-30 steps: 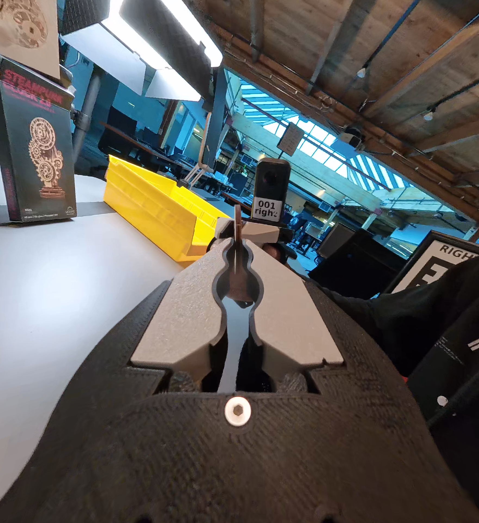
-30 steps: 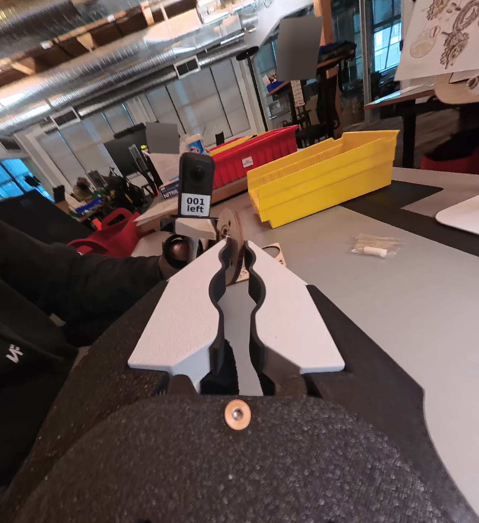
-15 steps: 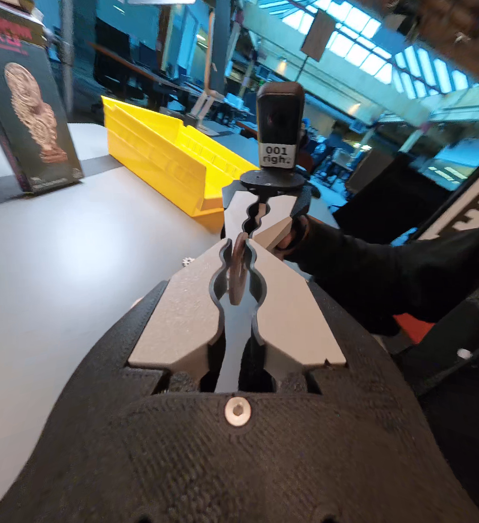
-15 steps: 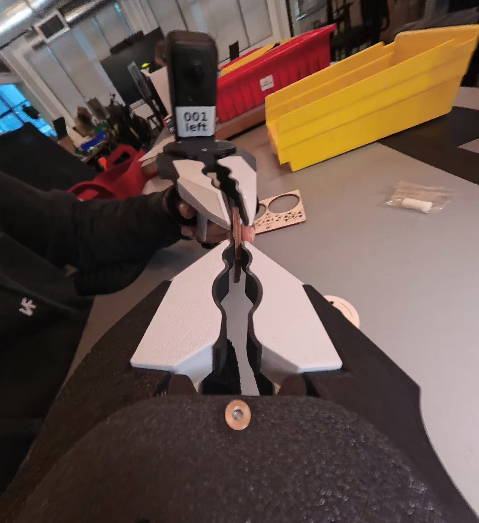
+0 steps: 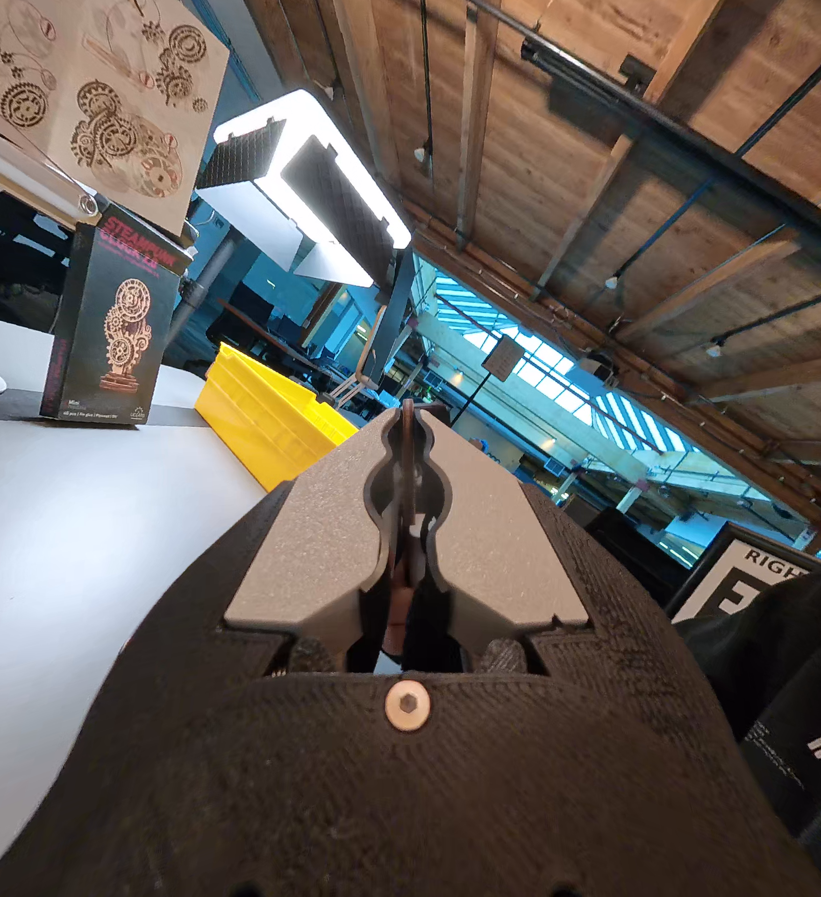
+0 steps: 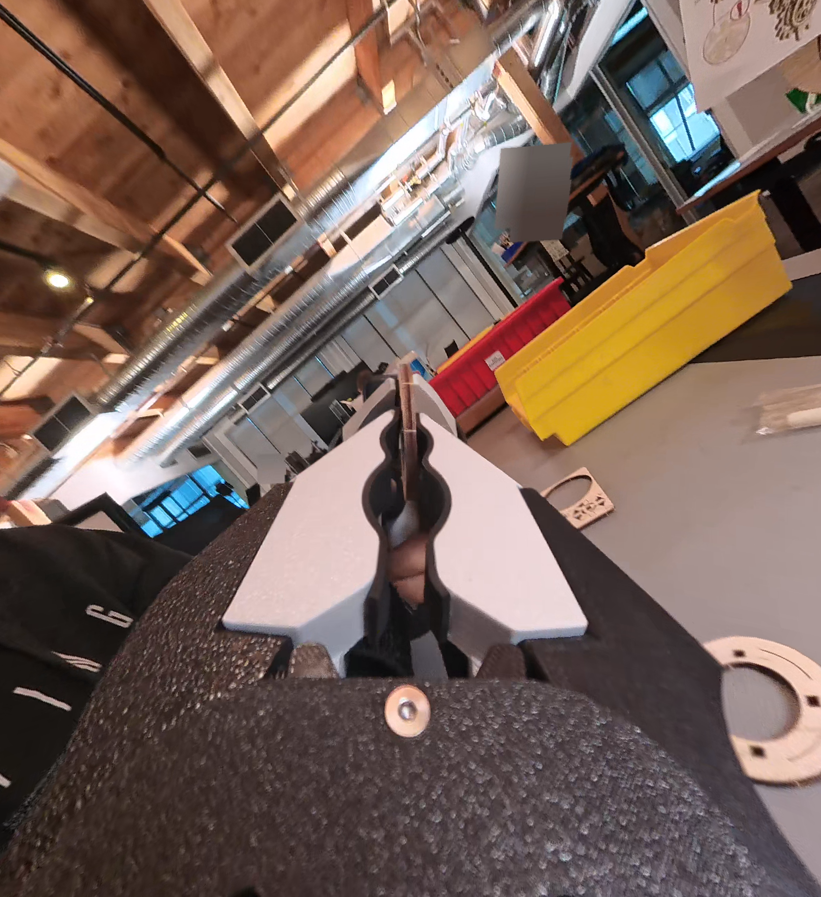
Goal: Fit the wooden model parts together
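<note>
My left gripper (image 5: 407,418) is shut on a thin round wooden part (image 5: 406,466), seen edge-on between its grey fingers (image 5: 330,524). My right gripper (image 6: 407,412) is shut on a thin wooden part (image 6: 407,437), also edge-on and sticking out past the tips. In the right wrist view the left gripper's pale fingers (image 6: 440,410) show just behind my tips, very close. A hand (image 6: 406,568) shows through the gap between the jaws. Whether the two parts touch is hidden.
On the grey table (image 6: 690,534) lie a wooden ring (image 6: 787,762), a wooden offcut with a round hole (image 6: 588,505) and a small plastic bag (image 6: 806,417). A yellow bin (image 6: 641,335) (image 5: 272,427), a red bin (image 6: 491,364) and a dark kit box (image 5: 107,330) stand farther off. A black sleeve (image 5: 762,655) is at the right. Left and right tips are no more than a few centimetres apart.
Both grippers tipped down towards the table half a second ago, then swung up again. They have closed in on each other, so each now hides most of the other. Both stay shut.
</note>
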`<state>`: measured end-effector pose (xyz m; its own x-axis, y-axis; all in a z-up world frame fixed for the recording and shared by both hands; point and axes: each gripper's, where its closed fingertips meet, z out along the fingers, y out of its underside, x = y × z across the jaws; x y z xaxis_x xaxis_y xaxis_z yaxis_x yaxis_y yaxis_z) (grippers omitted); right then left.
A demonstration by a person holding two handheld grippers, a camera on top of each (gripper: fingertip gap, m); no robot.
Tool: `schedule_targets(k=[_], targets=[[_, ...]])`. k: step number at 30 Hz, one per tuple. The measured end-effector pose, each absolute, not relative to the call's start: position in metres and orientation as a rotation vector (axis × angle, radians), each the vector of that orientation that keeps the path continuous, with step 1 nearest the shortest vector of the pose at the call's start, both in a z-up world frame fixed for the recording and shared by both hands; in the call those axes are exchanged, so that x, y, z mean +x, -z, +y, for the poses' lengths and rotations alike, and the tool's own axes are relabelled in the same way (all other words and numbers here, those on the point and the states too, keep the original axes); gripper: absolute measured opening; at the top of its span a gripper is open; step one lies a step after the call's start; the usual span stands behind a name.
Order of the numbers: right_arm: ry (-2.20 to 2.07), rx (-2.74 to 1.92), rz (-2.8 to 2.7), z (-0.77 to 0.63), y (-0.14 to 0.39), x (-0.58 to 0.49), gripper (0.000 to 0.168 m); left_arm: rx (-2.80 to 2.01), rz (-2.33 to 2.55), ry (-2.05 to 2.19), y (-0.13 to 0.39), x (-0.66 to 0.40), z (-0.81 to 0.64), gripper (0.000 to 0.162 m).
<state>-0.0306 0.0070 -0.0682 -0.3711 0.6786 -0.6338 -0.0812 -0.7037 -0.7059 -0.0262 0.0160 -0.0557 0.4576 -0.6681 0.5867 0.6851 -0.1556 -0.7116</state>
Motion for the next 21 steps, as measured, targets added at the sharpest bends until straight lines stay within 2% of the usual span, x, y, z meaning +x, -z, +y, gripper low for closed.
schedule_targets(k=[2, 7, 21], targets=[[-2.162, -1.353, -0.774, 0.0065, 0.0639, -0.0288, 0.006, -1.244, -0.031, 1.185, 0.0543, -0.0262, 0.0155, 0.002], [-2.13, -1.357, -0.75, 0.0093, 0.0632, -0.0284, 0.001, -1.246, -0.033, 1.181, 0.0545, -0.0229, 0.0153, 0.002], [-1.906, -1.401, -0.85, 0.0101, 0.0646, -0.0276, 0.001, -1.27, 0.048, 1.035, 0.0512, -0.0196, 0.0118, 0.002]])
